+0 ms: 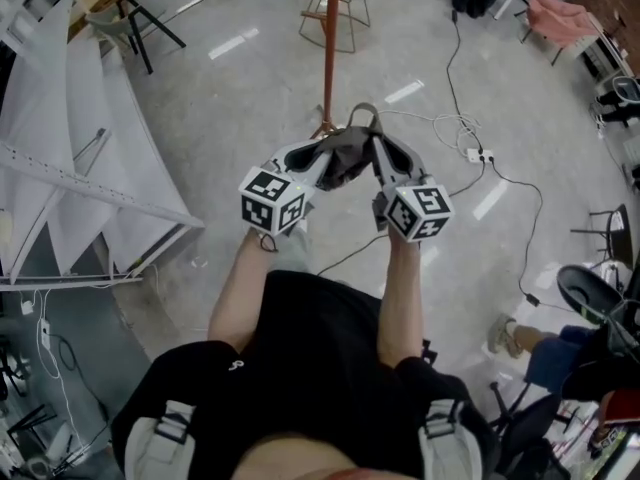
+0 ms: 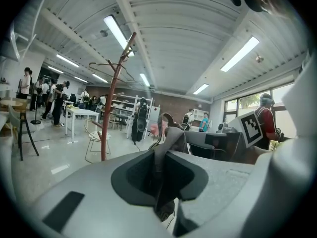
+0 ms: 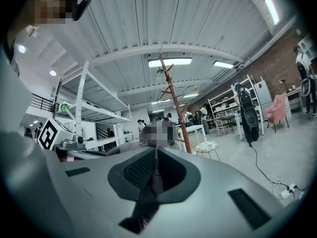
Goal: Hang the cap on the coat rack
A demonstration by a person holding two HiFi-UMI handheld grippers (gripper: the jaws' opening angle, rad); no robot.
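The dark grey cap [image 1: 345, 158] hangs between both grippers in front of me, above the floor. My left gripper [image 1: 322, 163] is shut on the cap's left side, and its fabric [image 2: 167, 142] stands pinched between the jaws in the left gripper view. My right gripper [image 1: 380, 160] is shut on the right side, with a dark strip of cap [image 3: 148, 195] caught in its jaws. The red-brown coat rack [image 1: 328, 48] stands just beyond the cap. Its branched top shows as the coat rack [image 2: 113, 98] in the left gripper view and the coat rack [image 3: 174, 103] in the right gripper view.
A wire stool [image 1: 340, 3] stands behind the rack. White panel racks [image 1: 90, 168] fill the left side. Cables and a power strip [image 1: 476, 154] lie on the floor to the right. A seated person's legs [image 1: 545, 353] and an office chair [image 1: 590, 298] are at lower right.
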